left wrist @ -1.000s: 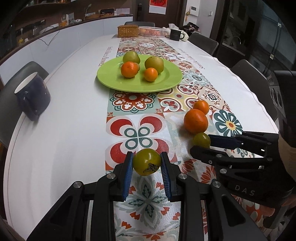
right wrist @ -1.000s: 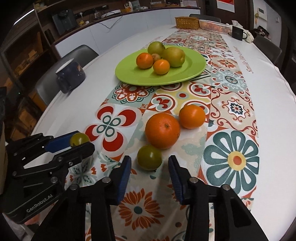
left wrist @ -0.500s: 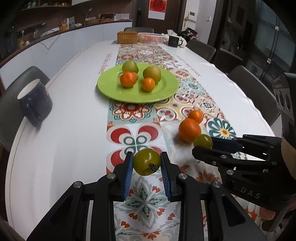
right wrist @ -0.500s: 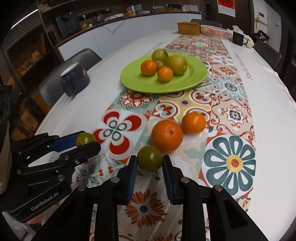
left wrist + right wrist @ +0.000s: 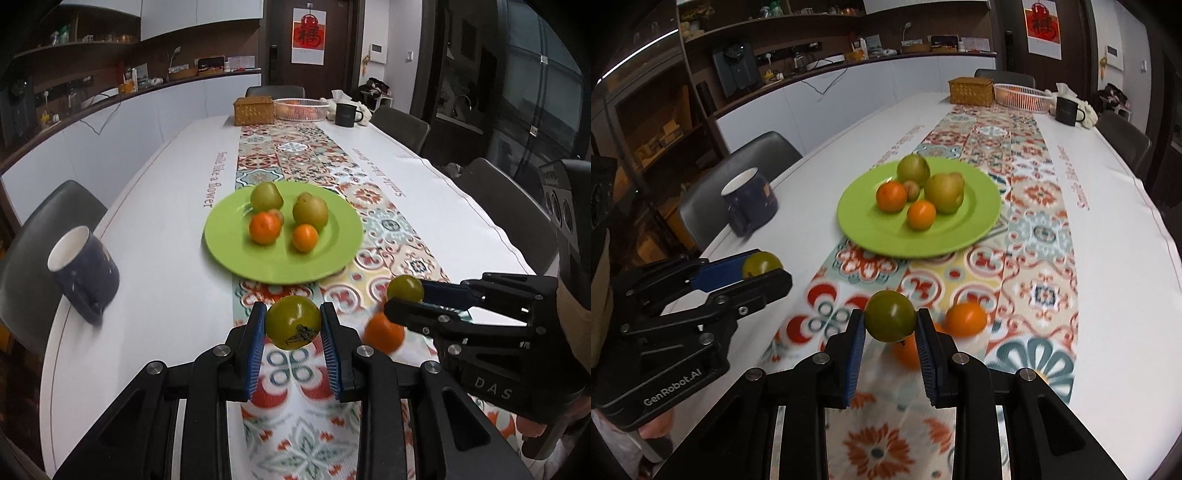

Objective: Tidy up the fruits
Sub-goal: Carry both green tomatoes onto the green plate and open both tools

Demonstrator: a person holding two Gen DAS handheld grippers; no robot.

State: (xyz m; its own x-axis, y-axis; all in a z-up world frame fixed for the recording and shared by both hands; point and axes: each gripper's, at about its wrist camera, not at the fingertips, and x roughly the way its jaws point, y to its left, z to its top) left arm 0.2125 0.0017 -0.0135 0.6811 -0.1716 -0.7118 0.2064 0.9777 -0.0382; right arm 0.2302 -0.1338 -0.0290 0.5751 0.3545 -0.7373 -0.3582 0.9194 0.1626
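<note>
Left wrist view: the left gripper (image 5: 293, 328) has its jaws clamped on a green tomato (image 5: 293, 322), held clear above the table (image 5: 155, 258) with the dried stem facing the camera. The grip sits across the fruit's widest part, which probably keeps the round, smooth skin from slipping out. In the right wrist view, the right gripper (image 5: 890, 326) is closed on a second green tomato (image 5: 890, 320), also lifted off the patterned runner (image 5: 1038, 236).

Both grippers point toward the green plate (image 5: 332, 258), which lies ahead on the runner. It carries two greenish fruits, two small oranges and one smaller brownish fruit. Judged from this, the plate is the collection point, and both tomatoes are being carried to it together.

Two oranges rest on the runner below the right gripper: one (image 5: 966, 319) in plain sight, another (image 5: 908, 350) partly hidden behind the jaws. These are not yet on the plate.

A dark mug (image 5: 83, 271) stands near the left table edge, well apart from the plate.
</note>
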